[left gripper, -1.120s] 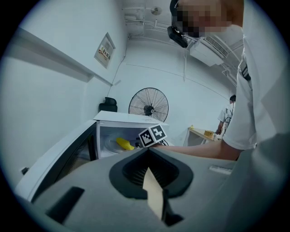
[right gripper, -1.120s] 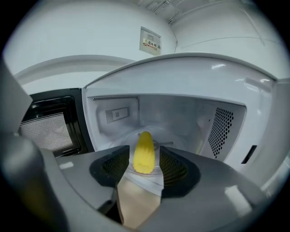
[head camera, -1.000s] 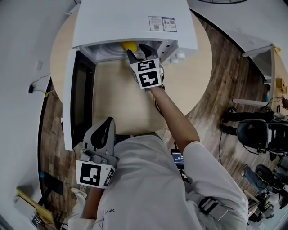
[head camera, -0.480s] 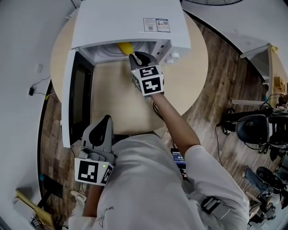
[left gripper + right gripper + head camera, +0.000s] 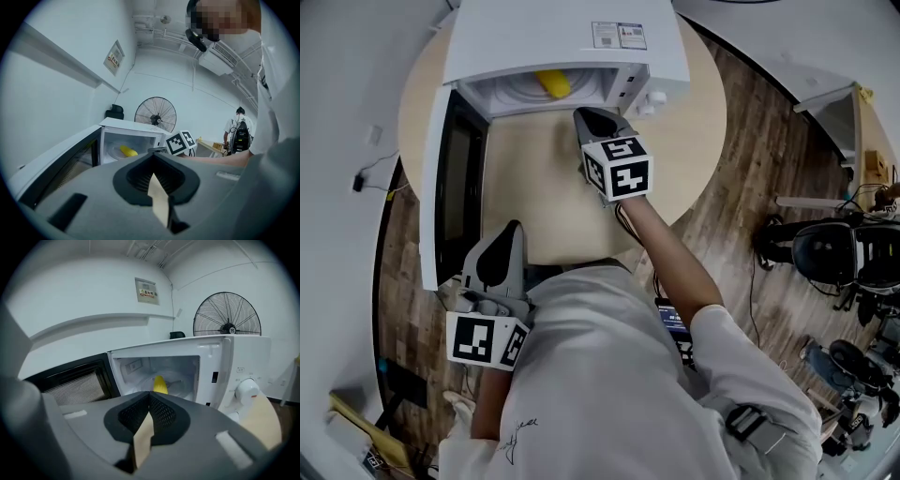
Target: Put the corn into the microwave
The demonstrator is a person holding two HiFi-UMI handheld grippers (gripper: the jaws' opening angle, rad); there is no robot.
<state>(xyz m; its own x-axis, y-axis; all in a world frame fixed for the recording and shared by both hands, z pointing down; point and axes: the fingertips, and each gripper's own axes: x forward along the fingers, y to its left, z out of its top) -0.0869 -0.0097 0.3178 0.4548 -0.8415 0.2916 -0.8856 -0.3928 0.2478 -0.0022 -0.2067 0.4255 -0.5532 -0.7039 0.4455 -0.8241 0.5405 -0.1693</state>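
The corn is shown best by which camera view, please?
The right gripper view: the corn lies near and central inside the open microwave. The head view shows only part of it under the microwave's top; the left gripper view shows it small and far.

We see the microwave (image 5: 562, 37) cased in smooth white painted metal with a slight sheen; its door (image 5: 70, 380) holds dark glossy glass over fine metal mesh; the corn (image 5: 551, 82) looks waxy and smooth; the table (image 5: 534, 197) is pale matt wood; the floor (image 5: 722, 216) is darker grained planks; the shirt (image 5: 609, 375) is white cloth.
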